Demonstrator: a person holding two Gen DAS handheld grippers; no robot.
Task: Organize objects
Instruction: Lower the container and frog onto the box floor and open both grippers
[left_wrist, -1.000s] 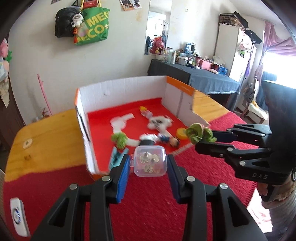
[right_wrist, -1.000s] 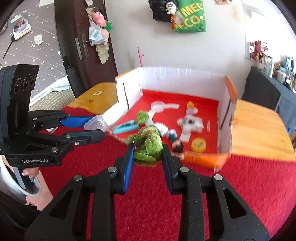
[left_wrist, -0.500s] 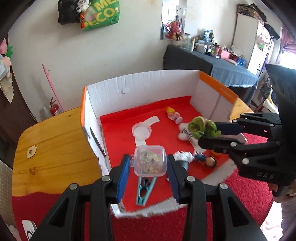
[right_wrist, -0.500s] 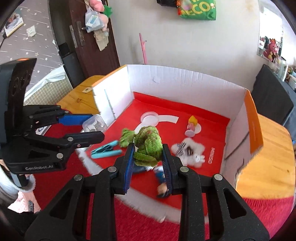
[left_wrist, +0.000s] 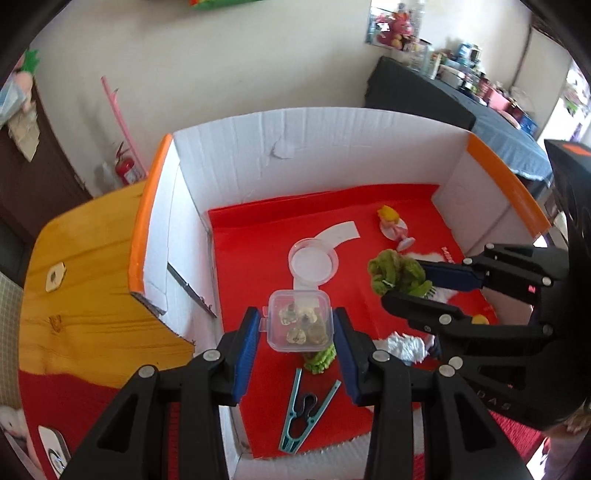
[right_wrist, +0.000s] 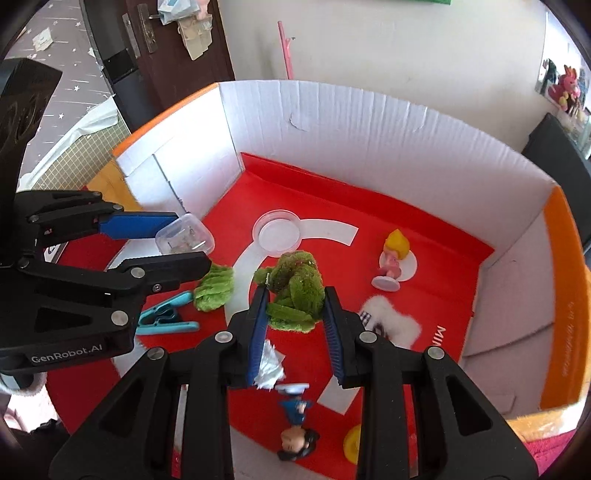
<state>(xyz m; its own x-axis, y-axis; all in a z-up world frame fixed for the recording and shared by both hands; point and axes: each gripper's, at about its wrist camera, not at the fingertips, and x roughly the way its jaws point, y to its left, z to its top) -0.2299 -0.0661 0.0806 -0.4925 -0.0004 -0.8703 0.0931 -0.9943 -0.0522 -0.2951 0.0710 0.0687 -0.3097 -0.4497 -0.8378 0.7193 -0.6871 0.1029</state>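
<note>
Both tongs are over the cardboard box (left_wrist: 295, 147), left gripper (left_wrist: 295, 334) clamped on the small clear container (left_wrist: 299, 321) (rigid, slick, grab flat sides) and right gripper (right_wrist: 295, 317) pinching the squishy green plush (right_wrist: 295, 291).

Two green plush toys (right_wrist: 295, 288), two figurines (right_wrist: 393, 258)

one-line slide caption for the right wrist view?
Right gripper carries a green plush over the red-floored box; left gripper alongside holds a clear container.
</note>
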